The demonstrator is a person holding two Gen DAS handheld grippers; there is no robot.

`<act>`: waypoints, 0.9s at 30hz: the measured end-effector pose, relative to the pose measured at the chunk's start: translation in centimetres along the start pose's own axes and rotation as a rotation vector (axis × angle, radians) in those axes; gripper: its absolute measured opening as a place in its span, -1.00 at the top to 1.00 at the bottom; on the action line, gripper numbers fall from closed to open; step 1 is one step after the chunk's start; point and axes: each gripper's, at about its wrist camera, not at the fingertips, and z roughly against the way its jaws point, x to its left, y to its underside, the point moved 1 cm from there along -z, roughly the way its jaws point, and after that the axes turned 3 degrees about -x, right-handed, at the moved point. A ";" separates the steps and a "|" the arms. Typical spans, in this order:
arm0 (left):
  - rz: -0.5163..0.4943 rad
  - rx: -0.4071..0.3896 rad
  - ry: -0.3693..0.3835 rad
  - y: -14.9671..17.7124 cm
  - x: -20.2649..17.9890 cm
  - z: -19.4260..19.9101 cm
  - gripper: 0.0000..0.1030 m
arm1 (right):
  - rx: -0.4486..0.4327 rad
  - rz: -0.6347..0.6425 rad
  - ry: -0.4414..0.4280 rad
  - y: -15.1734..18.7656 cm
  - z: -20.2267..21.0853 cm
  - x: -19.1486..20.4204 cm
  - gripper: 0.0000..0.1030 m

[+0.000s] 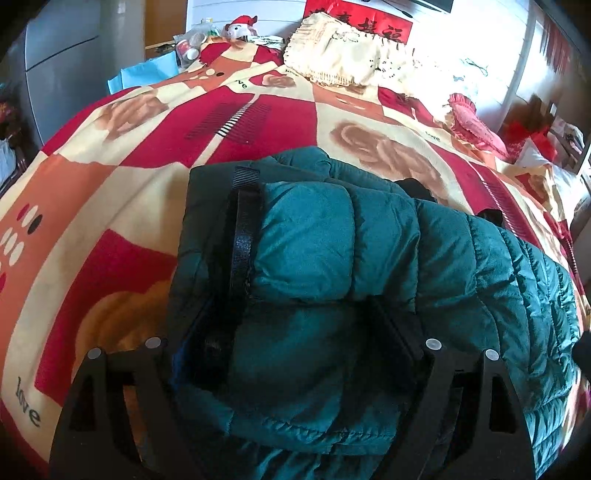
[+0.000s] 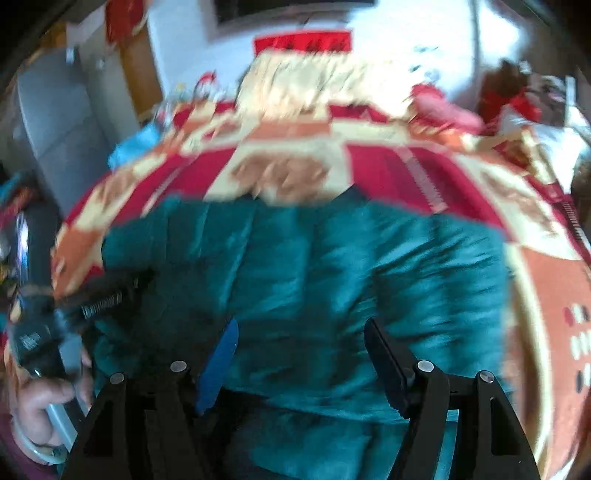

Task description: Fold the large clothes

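Note:
A teal quilted puffer jacket lies folded on a red, cream and orange bedspread. My left gripper stands wide at the jacket's left end. A thick puffy fold fills the gap between its fingers. The left finger is slid in under a dark edge layer, and the right finger's tip is buried in fabric. In the blurred right wrist view my right gripper hangs open over the jacket with nothing gripped. The left gripper and the hand holding it show at the left.
A cream fringed pillow and a pink pillow lie at the bed's far end. A plush toy and small clutter sit at the far left corner. A grey cabinet stands left of the bed.

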 end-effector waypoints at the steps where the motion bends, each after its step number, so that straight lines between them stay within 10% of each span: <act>1: 0.000 -0.001 -0.001 0.0 0.0 0.0 -0.64 | 0.001 -0.011 0.035 -0.1 0.1 -1.2 -0.33; 7: -0.004 -0.006 0.003 0.1 -0.2 -0.1 -0.72 | 0.138 -0.081 0.127 1.7 -4.4 -6.0 -0.34; 27: 0.057 -0.013 0.038 0.8 3.5 6.7 -0.72 | 0.121 -0.127 0.142 3.2 -0.4 -7.0 -0.37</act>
